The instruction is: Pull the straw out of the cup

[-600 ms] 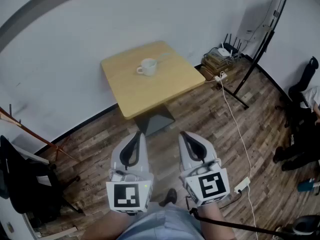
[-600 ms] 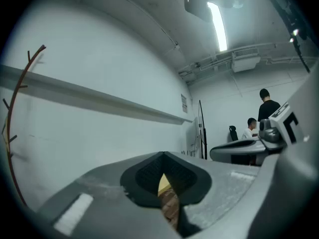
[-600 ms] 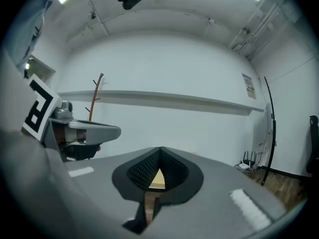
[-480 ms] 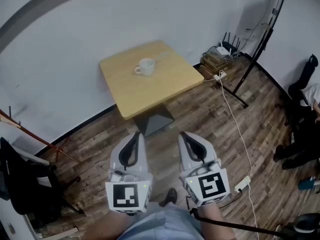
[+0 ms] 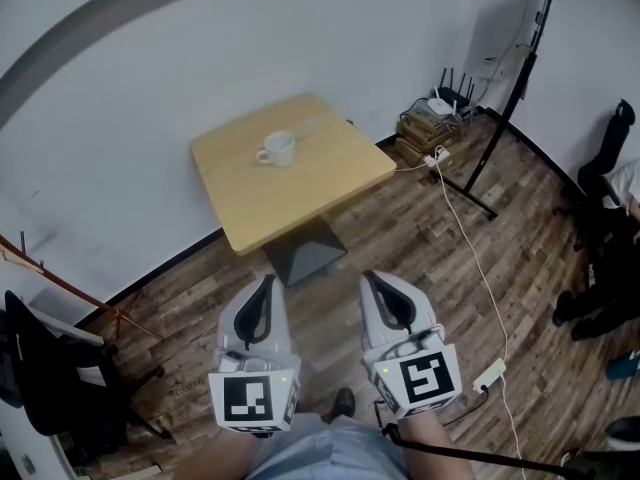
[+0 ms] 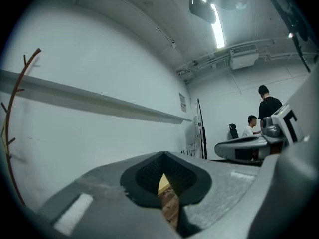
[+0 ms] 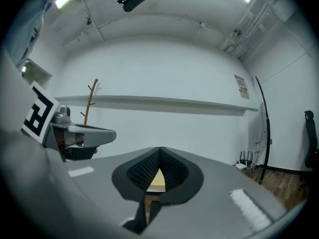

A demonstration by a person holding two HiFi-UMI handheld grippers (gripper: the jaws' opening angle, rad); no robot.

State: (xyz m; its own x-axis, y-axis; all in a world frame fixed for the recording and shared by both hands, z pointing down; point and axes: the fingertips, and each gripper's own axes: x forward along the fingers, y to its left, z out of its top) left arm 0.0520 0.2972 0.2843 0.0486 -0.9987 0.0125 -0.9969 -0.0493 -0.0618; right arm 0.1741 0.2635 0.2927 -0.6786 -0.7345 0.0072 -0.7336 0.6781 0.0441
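Observation:
A white cup [image 5: 278,149] stands on the small wooden table [image 5: 300,188] by the white wall. A pale straw [image 5: 314,126] leans out of the cup toward the right. Both grippers are held low and level, well short of the table, over the wood floor. My left gripper [image 5: 263,286] is shut with nothing in it, and its tips [image 6: 163,156] meet in the left gripper view. My right gripper [image 5: 380,280] is likewise shut and empty, its tips [image 7: 160,151] closed together. Through each closed pair only a sliver of the table shows.
A black stand [image 5: 505,108] leans at the right, with a router and boxes [image 5: 438,113] on the floor. A white cable [image 5: 468,238] runs to a power strip [image 5: 490,373]. A dark chair [image 5: 45,368] sits at the left. People [image 6: 266,108] are at the far wall.
The table and cup sit a little further left and lower in the head view. Both grippers have stayed side by side and shut.

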